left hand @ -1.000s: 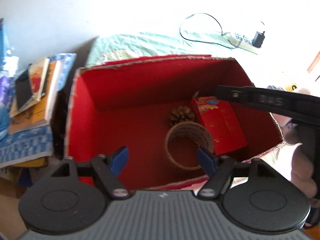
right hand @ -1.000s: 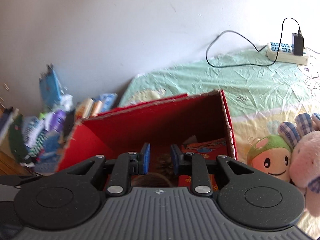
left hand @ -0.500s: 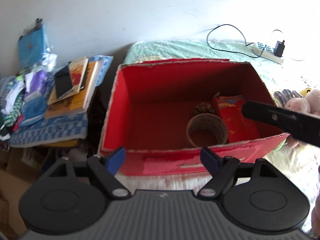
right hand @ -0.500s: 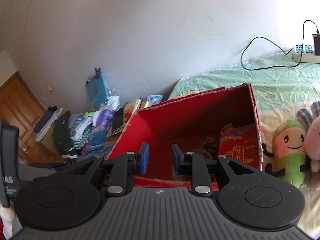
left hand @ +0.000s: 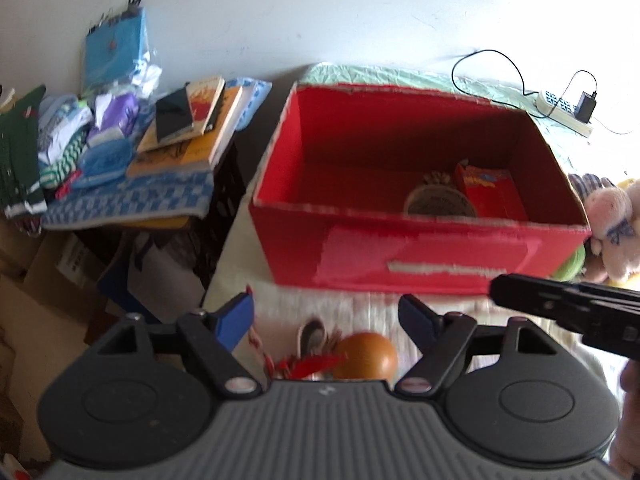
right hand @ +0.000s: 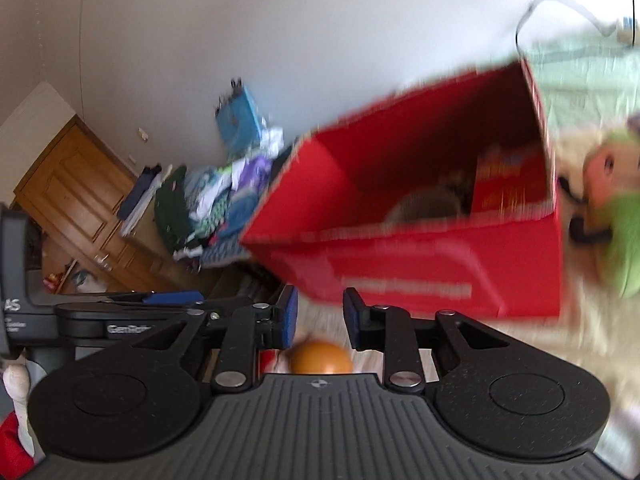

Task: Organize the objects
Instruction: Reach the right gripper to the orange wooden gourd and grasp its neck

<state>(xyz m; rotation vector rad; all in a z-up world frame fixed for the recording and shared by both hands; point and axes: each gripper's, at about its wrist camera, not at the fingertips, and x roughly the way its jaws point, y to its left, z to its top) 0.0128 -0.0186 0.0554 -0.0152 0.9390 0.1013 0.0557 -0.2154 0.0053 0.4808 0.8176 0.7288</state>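
Red box (left hand: 420, 256) on bed, tape roll (left hand: 438, 202) inside | our L tongs (left hand: 326, 316) spread wide, empty | R tongs (right hand: 320, 314) gapped, empty | orange ball (left hand: 366, 356) below both

Box (left hand: 420, 256) is bright red inside and out, with a paler pinkish patch on the front. The ball (left hand: 366, 356) is orange, next to something red and feathery (left hand: 316, 362). Sheet (left hand: 400, 74) is pale mint green, towel (left hand: 132, 198) is blue-and-white check, the plush (left hand: 612, 216) pink. Both grippers' pads (left hand: 236, 316) are blue on black.
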